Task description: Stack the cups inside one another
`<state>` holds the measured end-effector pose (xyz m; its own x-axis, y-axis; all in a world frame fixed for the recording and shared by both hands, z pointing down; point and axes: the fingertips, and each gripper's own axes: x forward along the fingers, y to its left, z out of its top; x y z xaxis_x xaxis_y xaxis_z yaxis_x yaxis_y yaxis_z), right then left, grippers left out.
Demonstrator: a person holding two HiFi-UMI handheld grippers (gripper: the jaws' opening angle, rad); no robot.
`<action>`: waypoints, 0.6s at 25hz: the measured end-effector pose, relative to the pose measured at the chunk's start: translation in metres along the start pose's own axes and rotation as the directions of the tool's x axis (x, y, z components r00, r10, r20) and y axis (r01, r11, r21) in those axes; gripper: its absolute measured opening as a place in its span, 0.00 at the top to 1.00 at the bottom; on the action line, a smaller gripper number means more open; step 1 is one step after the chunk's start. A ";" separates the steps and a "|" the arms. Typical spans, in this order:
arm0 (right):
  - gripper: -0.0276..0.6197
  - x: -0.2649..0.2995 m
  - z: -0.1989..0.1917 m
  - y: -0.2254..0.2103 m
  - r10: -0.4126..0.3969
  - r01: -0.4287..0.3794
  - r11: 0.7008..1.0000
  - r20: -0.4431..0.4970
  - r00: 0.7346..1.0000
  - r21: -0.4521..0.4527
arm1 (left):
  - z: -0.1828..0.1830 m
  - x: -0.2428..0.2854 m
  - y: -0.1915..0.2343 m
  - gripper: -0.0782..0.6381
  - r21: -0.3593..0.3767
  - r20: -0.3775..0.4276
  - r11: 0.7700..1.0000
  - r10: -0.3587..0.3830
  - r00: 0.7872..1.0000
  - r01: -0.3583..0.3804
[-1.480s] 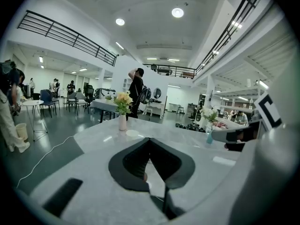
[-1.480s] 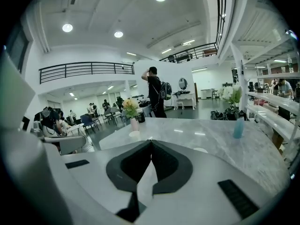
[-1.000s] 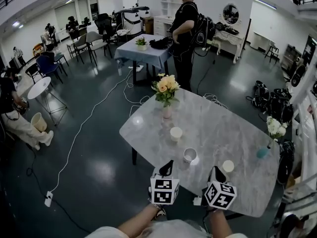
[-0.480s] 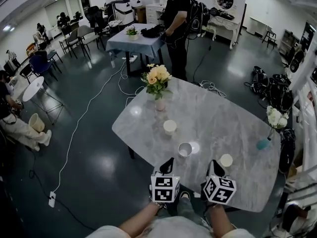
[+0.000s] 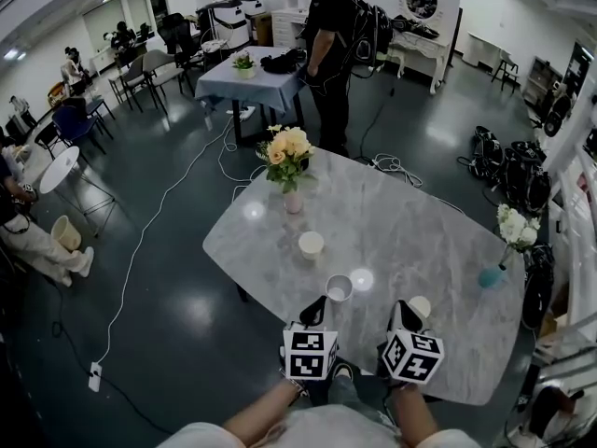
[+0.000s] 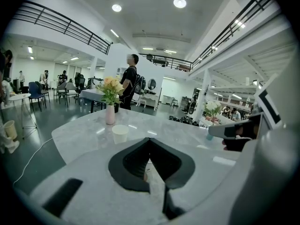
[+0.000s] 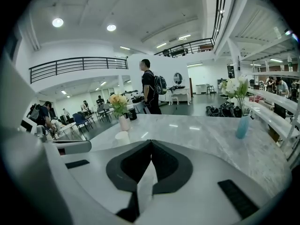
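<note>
My left tool [image 5: 317, 306] and right tool [image 5: 403, 310] were shut and empty near the far cup [image 5: 311, 244], middle cup [image 5: 339, 287] and right cup [image 5: 422, 303], which stood apart on the bench [image 5: 420, 222]; I judged them light, crushable, best pinched at the rim.

I count 3 cups, all upright, mouths up, each standing apart; none sits inside another. Places are taken from the flower vase [image 5: 293, 201].

- Nearest is cup 1 [image 5: 311, 244]: cream, close to the vase, on my side of it.
- Next is cup 2 [image 5: 339, 288]: pale rim, grey inside, farther from the vase than cup 1, on roughly the same line toward me.
- Last is cup 3 [image 5: 420, 306]: cream, farthest from the vase, well to the right of cup 2. Only its top shows to me.
</note>
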<state>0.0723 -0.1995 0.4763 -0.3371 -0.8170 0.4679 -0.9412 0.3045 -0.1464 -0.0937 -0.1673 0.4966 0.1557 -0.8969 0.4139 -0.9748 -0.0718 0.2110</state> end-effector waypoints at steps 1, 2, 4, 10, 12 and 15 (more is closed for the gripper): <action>0.95 -0.001 0.000 -0.002 -0.002 0.002 1.000 0.000 1.000 0.000 | -0.001 0.001 -0.002 0.90 0.001 -0.004 1.000 -0.004 1.000 0.004; 0.95 -0.002 0.000 -0.004 -0.006 0.006 1.000 0.000 1.000 0.002 | -0.002 0.001 -0.005 0.90 0.001 -0.007 1.000 -0.008 1.000 0.008; 0.95 -0.004 -0.001 -0.009 -0.016 0.016 1.000 0.000 1.000 0.007 | -0.003 0.004 -0.010 0.90 0.007 -0.014 1.000 -0.019 1.000 0.019; 0.95 -0.014 -0.006 -0.036 -0.069 0.069 0.997 -0.006 0.998 0.027 | -0.007 0.019 -0.033 0.90 0.033 -0.040 0.997 -0.066 0.997 0.068; 0.95 -0.019 -0.008 -0.047 -0.092 0.092 0.995 -0.006 0.996 0.038 | -0.009 0.023 -0.043 0.90 0.042 -0.050 0.995 -0.086 0.995 0.088; 0.95 -0.025 -0.012 -0.064 -0.126 0.126 0.990 -0.010 0.992 0.057 | -0.012 0.031 -0.058 0.90 0.052 -0.066 0.992 -0.116 0.991 0.119</action>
<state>0.1409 -0.1925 0.4846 -0.2158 -0.8437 0.4915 -0.9760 0.1705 -0.1357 -0.0302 -0.1853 0.5079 0.2777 -0.8518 0.4442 -0.9562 -0.2007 0.2130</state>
